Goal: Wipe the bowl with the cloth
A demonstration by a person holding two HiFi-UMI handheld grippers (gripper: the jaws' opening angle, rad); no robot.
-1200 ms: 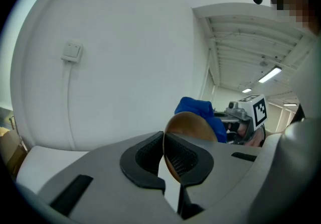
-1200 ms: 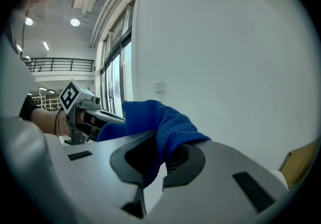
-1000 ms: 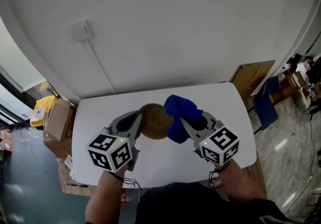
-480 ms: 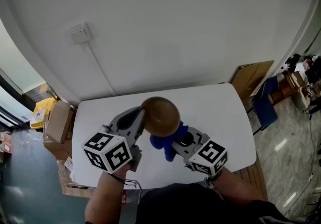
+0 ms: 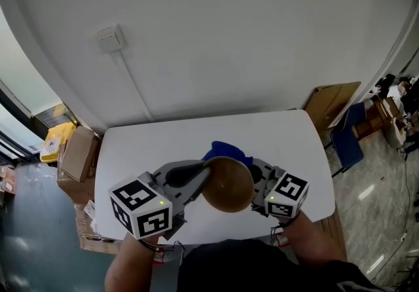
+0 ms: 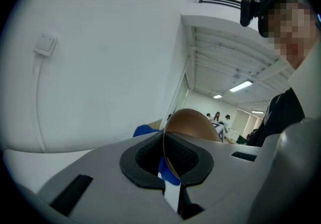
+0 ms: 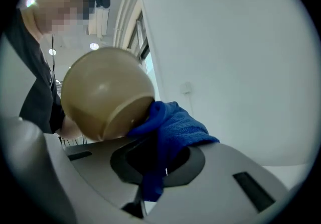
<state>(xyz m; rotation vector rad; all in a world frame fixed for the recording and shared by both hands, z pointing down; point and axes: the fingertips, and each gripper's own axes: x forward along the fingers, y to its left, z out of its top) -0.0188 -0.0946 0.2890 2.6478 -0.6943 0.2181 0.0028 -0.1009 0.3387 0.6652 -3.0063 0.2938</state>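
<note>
My left gripper (image 5: 204, 177) is shut on the rim of a brown bowl (image 5: 228, 184), held up above the white table (image 5: 131, 146) with its outside turned toward the head camera. In the left gripper view the bowl's thin rim (image 6: 164, 142) stands edge-on between the black pads. My right gripper (image 7: 156, 160) is shut on a blue cloth (image 7: 173, 125), which bunches against the bowl (image 7: 103, 95) at its rim. From above, the cloth (image 5: 226, 150) shows just past the bowl. The bowl hides the right jaws there; the marker cube (image 5: 287, 194) shows.
A wall switch (image 5: 108, 38) with a cable sits on the white wall behind the table. Cardboard boxes (image 5: 75, 153) stand on the floor at the left. A leaning cardboard sheet (image 5: 330, 102) and a blue chair (image 5: 347, 137) are at the right. The person's body fills the bottom edge.
The left gripper has swung the bowl right and toward the person, higher over the table. The cloth, earlier at the bowl's right and then below it, now sits behind the bowl.
</note>
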